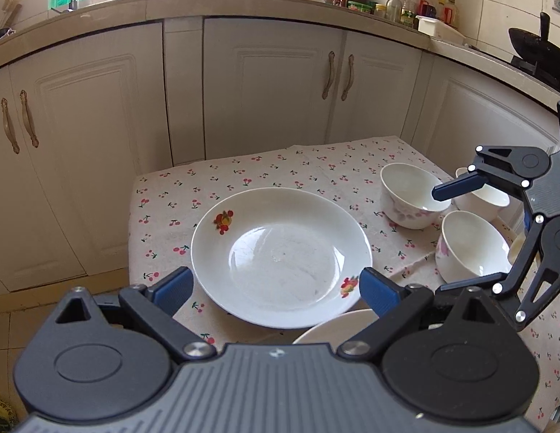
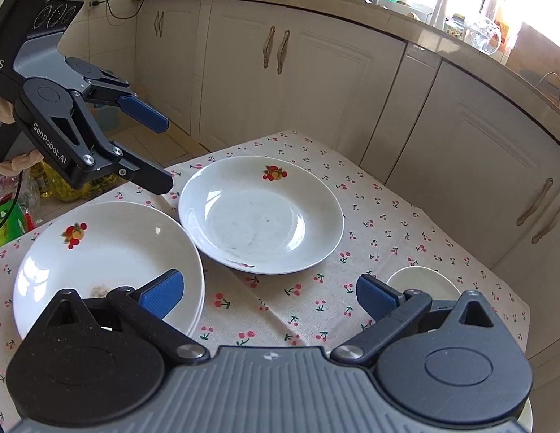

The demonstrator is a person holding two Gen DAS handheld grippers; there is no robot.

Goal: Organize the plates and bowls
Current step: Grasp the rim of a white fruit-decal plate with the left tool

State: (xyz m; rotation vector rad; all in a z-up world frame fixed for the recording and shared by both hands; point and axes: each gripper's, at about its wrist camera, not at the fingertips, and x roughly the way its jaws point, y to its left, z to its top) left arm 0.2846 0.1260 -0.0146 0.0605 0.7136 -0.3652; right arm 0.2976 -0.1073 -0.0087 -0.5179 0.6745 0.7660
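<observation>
A white plate with fruit prints [image 1: 281, 256] [image 2: 260, 214] lies in the middle of the cherry-print tablecloth [image 1: 243, 173]. A second plate [image 2: 106, 267], apparently on top of another, lies near me on the left; its rim shows in the left wrist view [image 1: 334, 328]. Three white bowls stand to the right: one [image 1: 411, 195], one [image 1: 473, 247], one behind the right gripper [image 1: 485, 200]. One bowl rim shows in the right wrist view [image 2: 422, 281]. My left gripper [image 1: 276, 290] [image 2: 168, 155] is open above the plates. My right gripper [image 2: 269, 296] [image 1: 471, 241] is open above the bowls.
Cream kitchen cabinets [image 1: 265, 86] stand behind the small table. The counter holds bottles [image 1: 406, 7] and a black wok [image 1: 536, 48]. Bags and yellow bottles [image 2: 59, 184] sit on the floor to the left.
</observation>
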